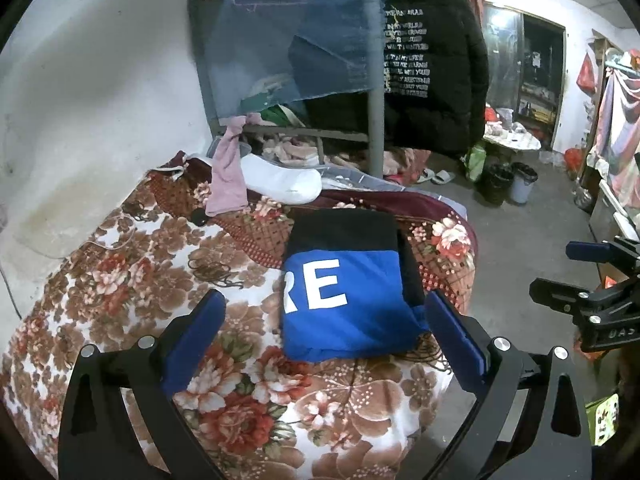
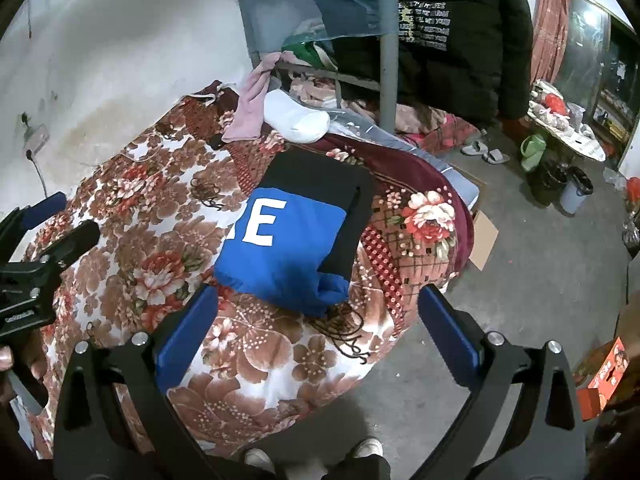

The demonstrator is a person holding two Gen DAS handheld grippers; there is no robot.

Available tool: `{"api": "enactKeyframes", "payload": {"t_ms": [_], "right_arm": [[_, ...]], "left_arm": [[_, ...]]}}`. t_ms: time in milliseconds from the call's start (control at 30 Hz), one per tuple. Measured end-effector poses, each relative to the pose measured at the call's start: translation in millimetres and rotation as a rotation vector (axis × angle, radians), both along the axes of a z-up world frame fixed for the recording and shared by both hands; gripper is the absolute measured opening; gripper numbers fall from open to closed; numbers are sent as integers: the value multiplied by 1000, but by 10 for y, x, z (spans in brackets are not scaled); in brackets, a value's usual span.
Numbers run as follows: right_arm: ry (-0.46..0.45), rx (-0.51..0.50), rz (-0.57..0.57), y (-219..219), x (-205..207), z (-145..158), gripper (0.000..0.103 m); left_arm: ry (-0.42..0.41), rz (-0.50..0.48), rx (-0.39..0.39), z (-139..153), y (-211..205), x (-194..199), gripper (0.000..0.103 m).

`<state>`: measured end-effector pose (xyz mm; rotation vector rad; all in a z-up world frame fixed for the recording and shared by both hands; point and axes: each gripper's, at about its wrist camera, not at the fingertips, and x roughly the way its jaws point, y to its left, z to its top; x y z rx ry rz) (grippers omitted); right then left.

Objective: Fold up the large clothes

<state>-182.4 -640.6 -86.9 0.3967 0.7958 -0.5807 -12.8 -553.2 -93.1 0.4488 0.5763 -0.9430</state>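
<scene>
A blue and black garment point(image 1: 344, 284) with white letters lies folded into a compact rectangle on the floral blanket point(image 1: 160, 280). It also shows in the right wrist view point(image 2: 296, 232). My left gripper point(image 1: 324, 344) is open and empty, held just short of the garment's near edge. My right gripper point(image 2: 316, 332) is open and empty, near the garment's near right corner. The right gripper also shows at the right edge of the left wrist view point(image 1: 560, 272). The left gripper also shows at the left edge of the right wrist view point(image 2: 64, 216).
A white pillow point(image 1: 280, 180) and a pink cloth point(image 1: 228, 176) lie at the bed's far end. A grey bunk post point(image 1: 376, 120) and a hanging black jacket point(image 1: 436, 60) stand behind. Bins point(image 1: 508, 184), slippers point(image 2: 484, 152) and a cardboard piece point(image 2: 484, 236) are on the concrete floor at right.
</scene>
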Motion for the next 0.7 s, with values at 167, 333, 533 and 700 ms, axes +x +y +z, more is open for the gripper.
{"api": "enactKeyframes", "payload": {"t_ms": [167,333,533,700], "right_arm": [[9,-9,1,-25,23,13,98],[12,-10,-18,-73,22,24,98],[8,-6,-24,-93,67,29,98],[3,-3,-15,-109,117,36,98]], "left_arm": [[8,-6,-16,55,-74,30,97],[11,-18,-28,88,-119,69,97],[1,-33,-29,101,-169,111,97],[6,-35,-26,99,-170,146,97]]}}
